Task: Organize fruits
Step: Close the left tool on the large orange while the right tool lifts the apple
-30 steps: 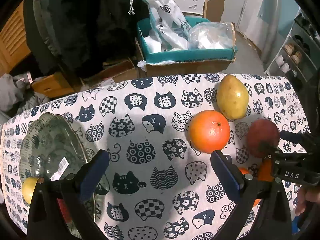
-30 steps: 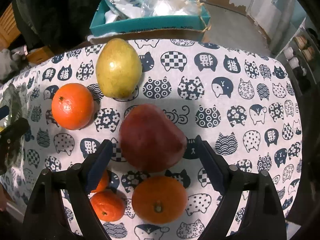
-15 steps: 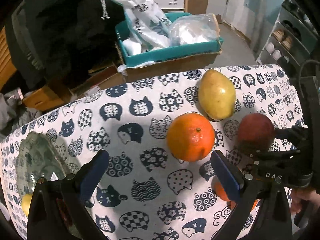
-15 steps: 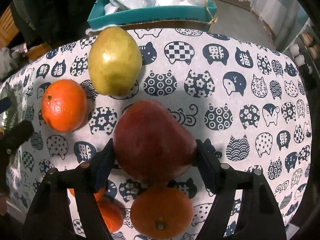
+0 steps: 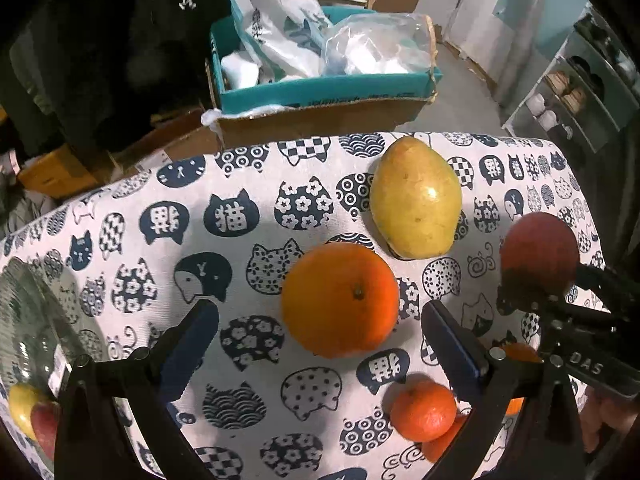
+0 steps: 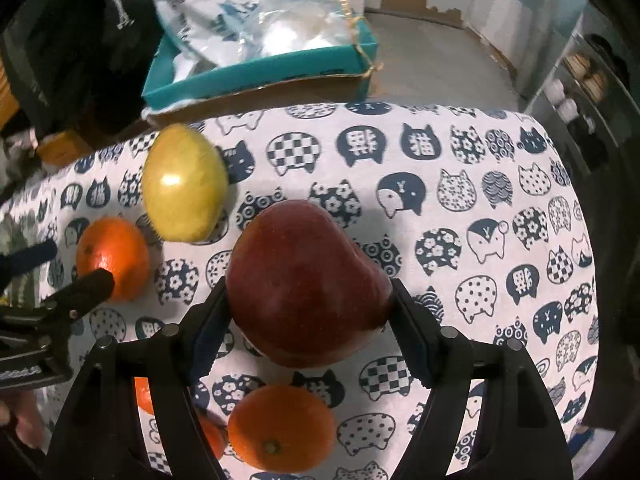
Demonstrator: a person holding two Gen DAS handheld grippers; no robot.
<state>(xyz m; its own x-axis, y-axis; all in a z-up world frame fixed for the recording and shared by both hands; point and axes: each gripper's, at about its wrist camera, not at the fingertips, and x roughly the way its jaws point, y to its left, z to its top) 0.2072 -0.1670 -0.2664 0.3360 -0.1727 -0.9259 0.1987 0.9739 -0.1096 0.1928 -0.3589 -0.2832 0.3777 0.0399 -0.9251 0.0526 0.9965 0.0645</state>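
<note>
Right wrist view: your right gripper (image 6: pixel 308 312) is pinching the red pear (image 6: pixel 304 284); left gripper (image 5: pixel 316 344) spread over the orange (image 5: pixel 340 300); next, carrying toward the glass bowl (image 5: pixel 24 320)

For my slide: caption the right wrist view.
Right gripper clamps a red pear above a cat-print tablecloth.

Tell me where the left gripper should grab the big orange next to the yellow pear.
Grip the big orange across its widest middle, coming straight down from above. It is round, so any side pair works, but the yellow pear sits close behind it; put the fingers left and right, where the cloth is bare.
</note>
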